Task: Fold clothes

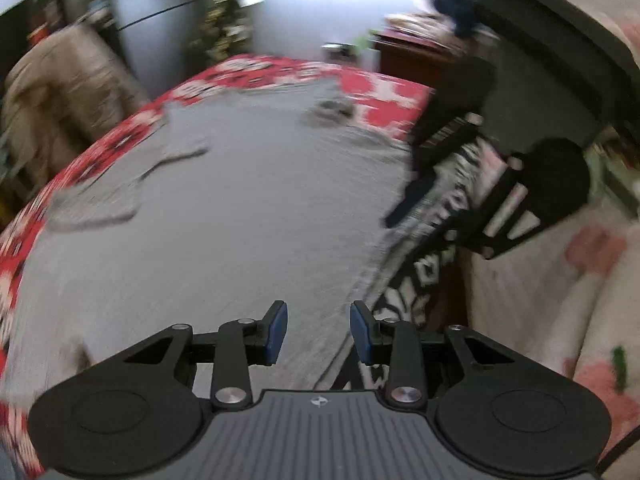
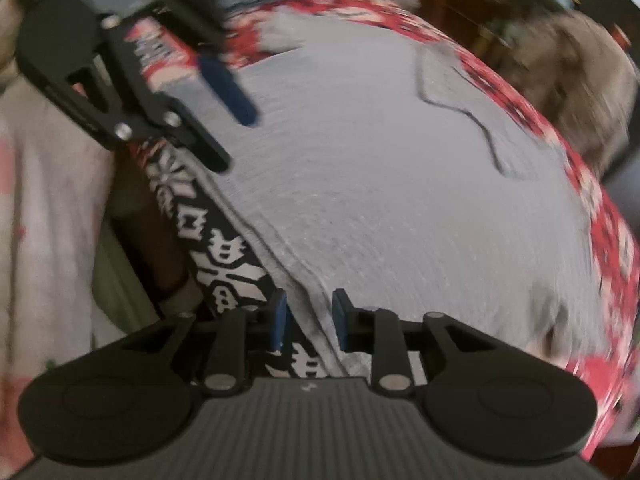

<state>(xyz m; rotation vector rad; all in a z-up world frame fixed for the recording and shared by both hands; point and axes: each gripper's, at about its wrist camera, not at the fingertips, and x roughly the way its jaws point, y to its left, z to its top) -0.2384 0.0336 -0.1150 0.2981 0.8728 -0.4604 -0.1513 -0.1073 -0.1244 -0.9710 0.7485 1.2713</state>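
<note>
A grey knitted garment (image 1: pixel 240 208) lies spread flat over a red and white patterned cover (image 1: pixel 384 96), with one sleeve out at the left. My left gripper (image 1: pixel 319 330) is open just above the grey cloth near its right hem, with nothing pinched between its pads. In the right wrist view the same garment (image 2: pixel 380 184) fills the middle. My right gripper (image 2: pixel 309 318) is open, and the garment's hem runs through the gap between its pads. A blue pad (image 2: pixel 228 88) of the left gripper shows at the upper left. Both pictures are blurred.
A black and white patterned band (image 2: pixel 216 240) edges the cover beside the hem. A person in pale floral clothing (image 1: pixel 540 300) stands close by that edge. A chair draped in brown cloth (image 1: pixel 52 92) and a dark wooden cabinet (image 1: pixel 408 56) stand beyond the surface.
</note>
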